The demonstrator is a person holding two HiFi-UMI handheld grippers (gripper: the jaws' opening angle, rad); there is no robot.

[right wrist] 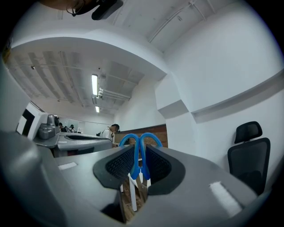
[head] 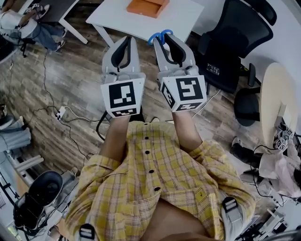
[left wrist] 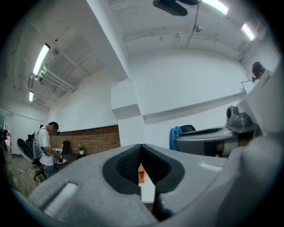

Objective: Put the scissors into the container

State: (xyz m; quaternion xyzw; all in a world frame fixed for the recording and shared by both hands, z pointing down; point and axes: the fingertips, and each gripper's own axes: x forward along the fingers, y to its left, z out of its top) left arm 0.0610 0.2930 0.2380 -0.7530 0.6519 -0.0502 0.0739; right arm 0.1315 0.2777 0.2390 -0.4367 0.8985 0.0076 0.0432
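Smooth plastic scissors (right wrist: 136, 162) (wood-plank floor (head: 70, 80))

The scissors (right wrist: 138, 148), their two blue loop handles pressed side by side, sit clamped between the pads of the right claw (head: 164, 43), loops jutting past its tips and blades hidden, while the shallow orange container (head: 147, 7) lies apart on the white desk (head: 188, 19).

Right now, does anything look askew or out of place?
Nothing stands out. The scissors sit clamped in the right gripper, blue loops poking past its tips; the orange container lies flat on the white table.
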